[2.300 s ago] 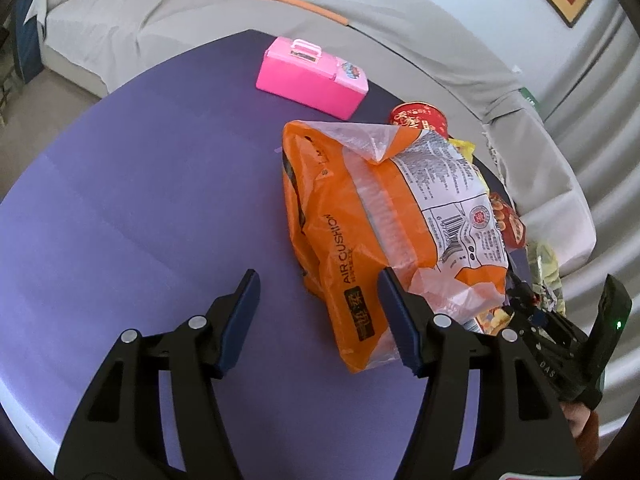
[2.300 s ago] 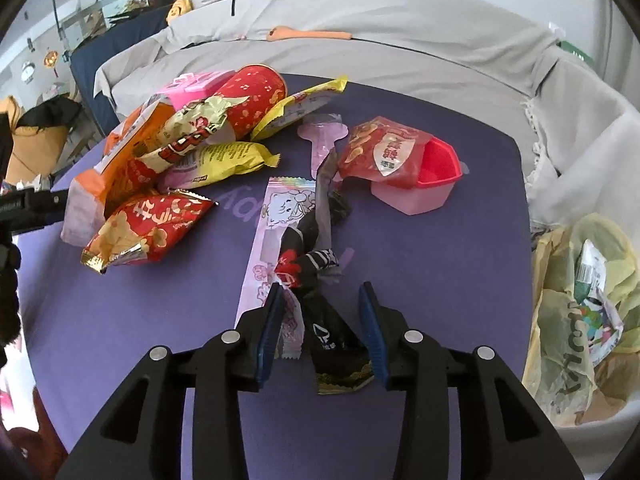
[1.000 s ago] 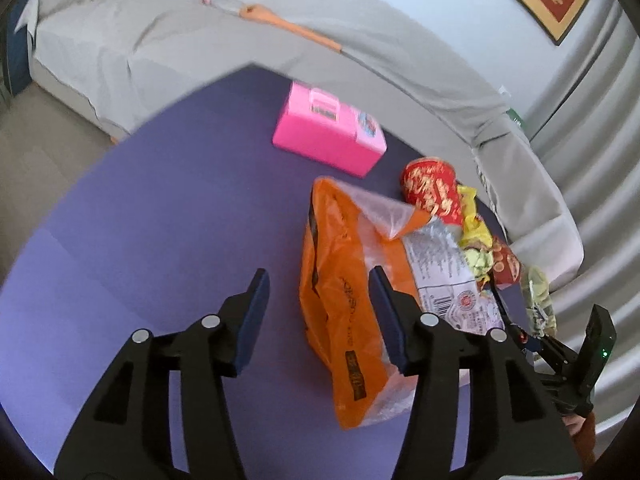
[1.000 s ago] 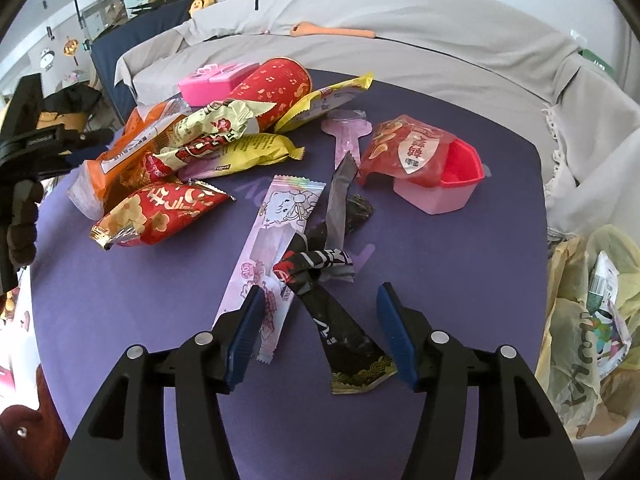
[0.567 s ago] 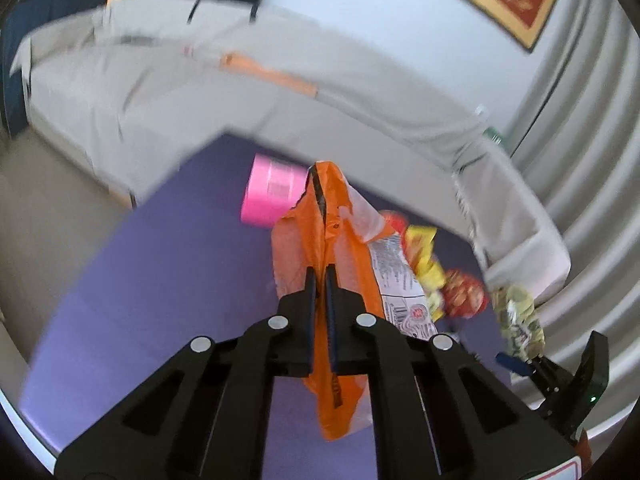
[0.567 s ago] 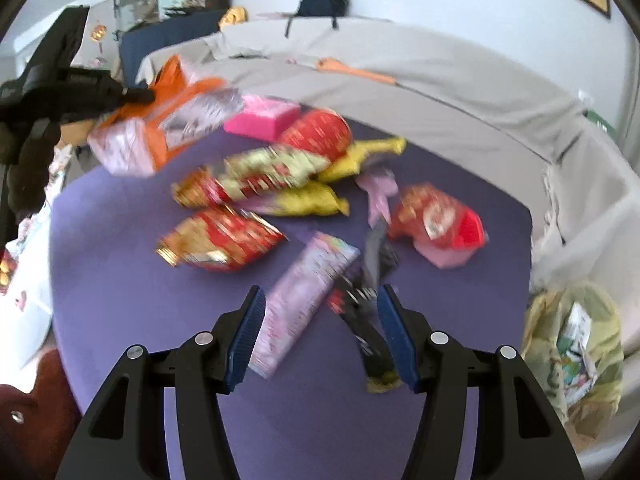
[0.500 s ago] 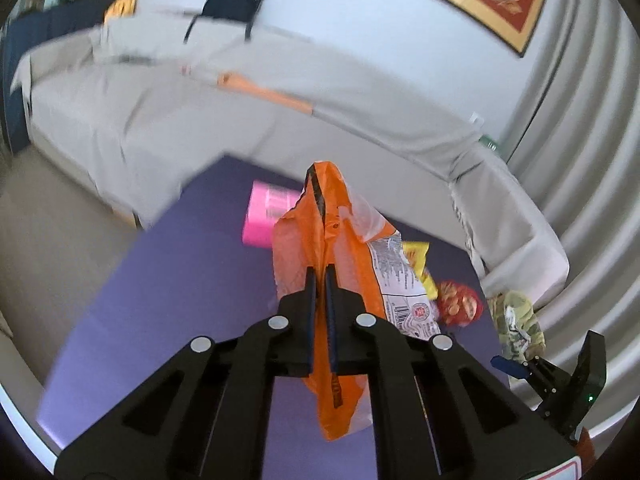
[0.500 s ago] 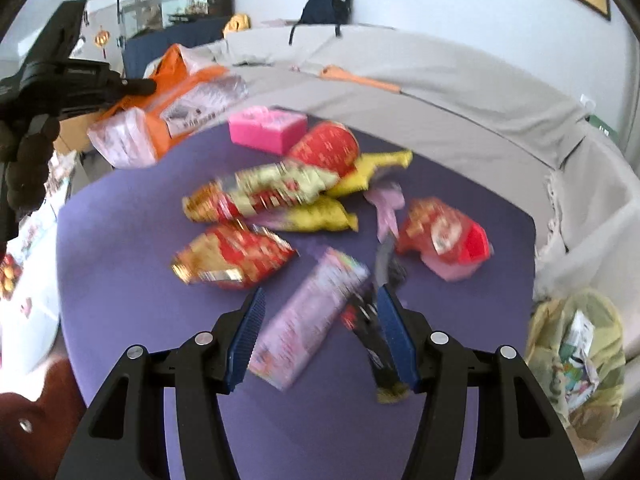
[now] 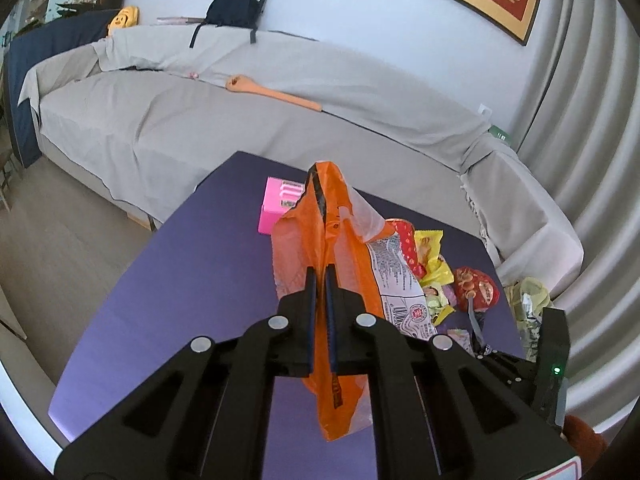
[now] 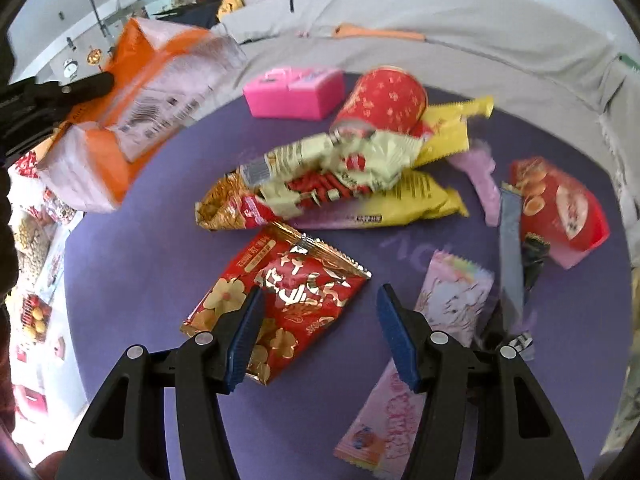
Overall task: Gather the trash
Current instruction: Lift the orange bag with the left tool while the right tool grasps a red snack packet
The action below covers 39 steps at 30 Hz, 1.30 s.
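Observation:
My left gripper (image 9: 319, 276) is shut on a large orange snack bag (image 9: 344, 264) and holds it well above the purple table (image 9: 192, 280). The bag also shows lifted at the upper left of the right wrist view (image 10: 140, 100). My right gripper (image 10: 320, 300) is open and empty, just above a red and gold snack packet (image 10: 280, 292). Beyond it lies a pile of wrappers: a pale crumpled wrapper (image 10: 332, 168), a yellow packet (image 10: 400, 200), a red cylindrical can (image 10: 384, 100) and a pink sachet (image 10: 452, 300).
A pink toy case (image 10: 294, 92) stands at the table's far side. A red packet on a pink dish (image 10: 560, 208) lies at the right. A yellow-green trash bag (image 9: 528, 300) hangs off the table's right edge. A grey covered sofa (image 9: 240, 92) curves behind.
My left gripper closed on the orange bag and lifted it off the table. My right gripper opened wider, left the black wrapper and moved left over the red and gold packet.

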Motion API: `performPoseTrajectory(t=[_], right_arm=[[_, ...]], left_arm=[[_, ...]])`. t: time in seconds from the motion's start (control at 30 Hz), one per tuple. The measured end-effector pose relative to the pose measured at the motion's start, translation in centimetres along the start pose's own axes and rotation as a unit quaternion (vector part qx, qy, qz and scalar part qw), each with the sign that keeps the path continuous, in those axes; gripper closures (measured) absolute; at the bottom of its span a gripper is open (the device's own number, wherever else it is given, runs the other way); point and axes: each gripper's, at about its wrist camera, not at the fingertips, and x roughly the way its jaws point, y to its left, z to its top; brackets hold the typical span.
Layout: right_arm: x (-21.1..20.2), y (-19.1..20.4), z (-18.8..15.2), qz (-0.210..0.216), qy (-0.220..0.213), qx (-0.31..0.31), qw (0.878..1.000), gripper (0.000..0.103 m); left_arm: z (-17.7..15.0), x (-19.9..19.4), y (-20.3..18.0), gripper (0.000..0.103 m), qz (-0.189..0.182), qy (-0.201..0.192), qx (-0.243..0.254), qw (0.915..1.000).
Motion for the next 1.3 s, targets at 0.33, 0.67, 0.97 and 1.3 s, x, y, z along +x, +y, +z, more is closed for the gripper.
performPoseTrajectory(t=[0.33,0.67,0.97,1.3], right_arm=[[-2.2,0.8,-0.3,0.001,-0.001,-0.048,0.999,0.097],[-3.9,-0.6,-1.0,0.052,-0.015,0.047,0.997,0.071],[0.0,3.7,-0.4,0.002,0.011,0.034,0.999,0.052],[-0.1,5.7,0.8,-0.001,0.008,0.038,0.999,0.040]], left_arm=[[-0.3,-0.1,-0.7,0.099,-0.007,0.000,0.003,1.0000],[-0.6,-1.0,-0.7,0.099,-0.001,-0.013,0.008,0.9999],[-2.9,-0.3,4.2,0.099,0.008,-0.003,-0.036,0.9993],[-4.5,-0.2,9.1,0.099,0.019,0.001,-0.071,0.9973]])
